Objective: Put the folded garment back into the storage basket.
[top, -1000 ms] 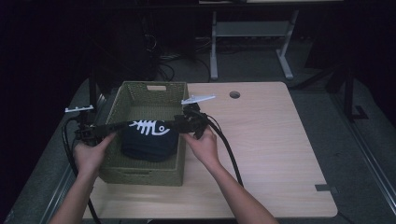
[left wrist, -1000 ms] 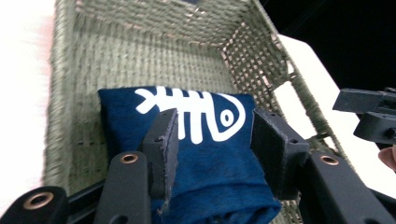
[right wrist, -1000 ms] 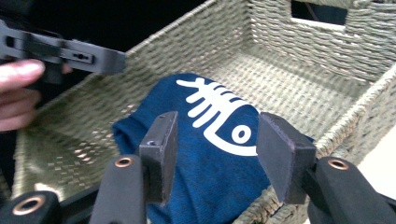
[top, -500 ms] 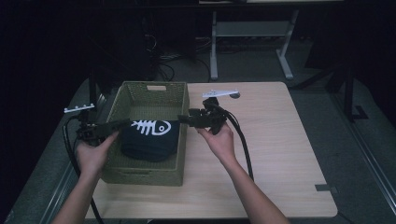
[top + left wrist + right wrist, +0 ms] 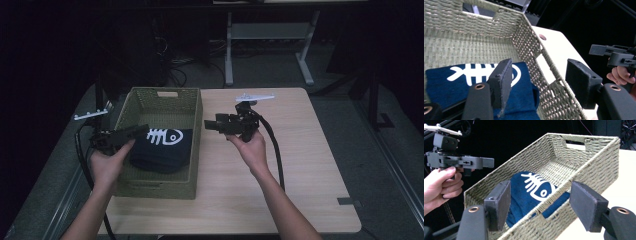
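- A folded navy cloth [image 5: 161, 149] with a white fish-bone print lies in the woven basket [image 5: 192, 131].
- The left gripper [image 5: 134, 132] is held level over the basket's left rim, jaws wide, cloth beneath them.
- The right gripper [image 5: 210, 124] hangs over the table [image 5: 300, 150] beside the basket, jaws wide and empty.

The rectangular olive-green woven basket [image 5: 150, 185] has a rough, matt wicker texture. Inside lies a folded navy cloth [image 5: 162, 150], soft and matt, with a smooth white fish-skeleton print. The pale wood-laminate worktop [image 5: 300, 165] is smooth. Claw pads [image 5: 589, 205] are matt black foam-like material.
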Tool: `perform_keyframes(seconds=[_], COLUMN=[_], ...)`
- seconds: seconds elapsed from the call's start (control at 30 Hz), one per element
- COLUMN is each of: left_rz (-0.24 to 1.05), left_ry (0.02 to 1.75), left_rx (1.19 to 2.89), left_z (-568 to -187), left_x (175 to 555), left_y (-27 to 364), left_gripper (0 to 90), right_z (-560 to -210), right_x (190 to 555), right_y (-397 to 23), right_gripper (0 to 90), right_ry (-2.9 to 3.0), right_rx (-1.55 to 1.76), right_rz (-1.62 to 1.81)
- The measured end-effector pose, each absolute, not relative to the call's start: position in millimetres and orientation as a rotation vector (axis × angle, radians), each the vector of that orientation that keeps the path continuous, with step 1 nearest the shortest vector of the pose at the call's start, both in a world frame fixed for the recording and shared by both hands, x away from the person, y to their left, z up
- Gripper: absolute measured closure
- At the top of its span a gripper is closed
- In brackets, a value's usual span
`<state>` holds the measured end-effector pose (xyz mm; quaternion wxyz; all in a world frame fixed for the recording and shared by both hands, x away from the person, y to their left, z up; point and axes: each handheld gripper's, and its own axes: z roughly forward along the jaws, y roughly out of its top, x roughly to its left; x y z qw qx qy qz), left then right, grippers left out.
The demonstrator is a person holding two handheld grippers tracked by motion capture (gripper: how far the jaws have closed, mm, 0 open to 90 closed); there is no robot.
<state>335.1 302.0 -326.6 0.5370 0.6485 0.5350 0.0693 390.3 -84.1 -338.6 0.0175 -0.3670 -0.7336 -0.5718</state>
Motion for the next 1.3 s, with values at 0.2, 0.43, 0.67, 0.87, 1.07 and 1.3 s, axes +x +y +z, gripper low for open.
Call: perform_keyframes(seconds=[0.2, 0.43, 0.67, 0.87, 1.07, 1.3], left_rz=[0.164, 0.158, 0.149, 0.161, 0.161, 0.141], left_ry=[1.257, 1.236, 1.205, 1.179, 1.173, 1.151], left_rx=[1.554, 1.557, 1.557, 1.575, 1.572, 1.583], left_z=[-325.1, -322.6, -318.5, -316.0, -316.2, -317.0], left_x=[336.0, 336.5, 338.0, 339.0, 339.7, 341.5], left_y=[291.6, 278.3, 262.6, 248.0, 236.5, 221.0], left_gripper=[35.7, 33.7, 31.7, 26.6, 25.5, 24.4], right_z=[-339.2, -341.4, -342.0, -341.7, -345.2, -346.3], right_x=[388.8, 387.2, 385.9, 382.9, 381.0, 378.4], right_y=[-96.3, -111.3, -128.3, -144.4, -158.8, -177.6], right_gripper=[32.1, 29.8, 28.3, 27.0, 26.7, 25.4], right_ry=[-2.265, -2.246, -2.255, -2.275, -2.266, -2.272], right_rx=[-1.131, -1.126, -1.138, -1.152, -1.182, -1.222], right_rz=[-1.796, -1.803, -1.796, -1.797, -1.805, -1.797])
